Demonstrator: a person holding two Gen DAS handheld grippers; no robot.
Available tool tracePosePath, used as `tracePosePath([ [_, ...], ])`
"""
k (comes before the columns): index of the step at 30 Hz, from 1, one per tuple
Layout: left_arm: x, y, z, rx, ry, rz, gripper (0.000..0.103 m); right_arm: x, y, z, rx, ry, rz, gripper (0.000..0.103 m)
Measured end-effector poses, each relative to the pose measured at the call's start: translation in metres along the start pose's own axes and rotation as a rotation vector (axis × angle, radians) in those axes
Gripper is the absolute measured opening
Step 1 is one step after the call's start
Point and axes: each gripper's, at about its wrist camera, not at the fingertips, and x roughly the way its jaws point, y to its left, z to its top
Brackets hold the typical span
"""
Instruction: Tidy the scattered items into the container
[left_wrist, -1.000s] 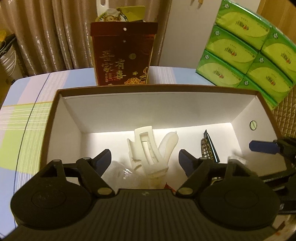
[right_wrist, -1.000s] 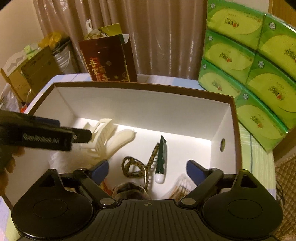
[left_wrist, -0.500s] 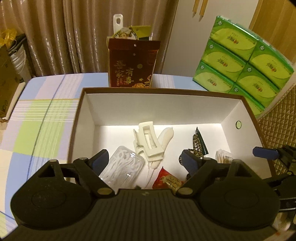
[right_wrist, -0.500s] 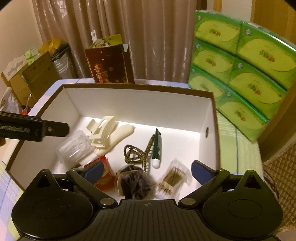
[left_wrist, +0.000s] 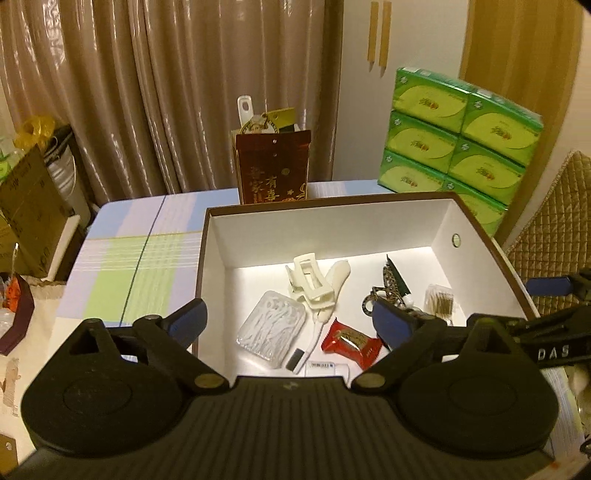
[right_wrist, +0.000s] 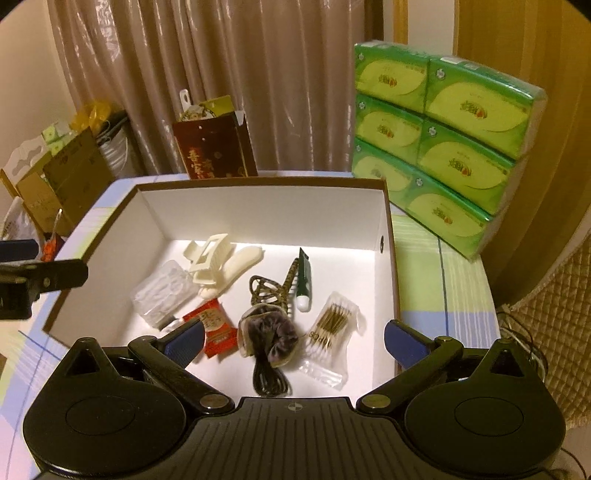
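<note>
1. Lying left to right on the floor of the white box (right_wrist: 266, 206): a clear plastic case (right_wrist: 164, 291), stiff but slick, best pinched across its short sides; a cream hair clip (right_wrist: 210, 258), rigid and springy, easiest taken by its frame; a red sachet (right_wrist: 214, 326), light and crinkly.
2. Next come a patterned hair band (right_wrist: 269, 291), a grey scrunchie (right_wrist: 267, 338), soft enough to squash anywhere, a green tube (right_wrist: 304, 280), and a cotton-swab packet (right_wrist: 332, 326), floppy and slippery.
3. No loose item shows on the checked tabletop (left_wrist: 144, 258) in either view; I judge the tidying near done.
4. The left claw (left_wrist: 288, 321) hovers over the box's near-left edge, released; its jaws have just been opening, nothing between them.
5. The right claw (right_wrist: 293, 341) hangs above the scrunchie, spread wide after just opening, empty and touching nothing.
</note>
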Motion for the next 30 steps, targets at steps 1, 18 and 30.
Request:
tracePosePath([
  [1, -0.006, -0.001, -0.003, 0.002, -0.006, 0.002, 0.094, -0.004, 0.001, -0.002, 0.002, -0.005, -0.001, 0.101],
  [18, -0.085, -0.014, -0.044, -0.025, -0.070, 0.048, 0.101, -0.062, 0.017, -0.029, -0.018, -0.073, 0.005, 0.101],
  [30, -0.126, -0.025, -0.059, -0.039, -0.067, 0.040, 0.101, -0.097, 0.023, -0.046, -0.034, -0.107, 0.007, 0.101],
])
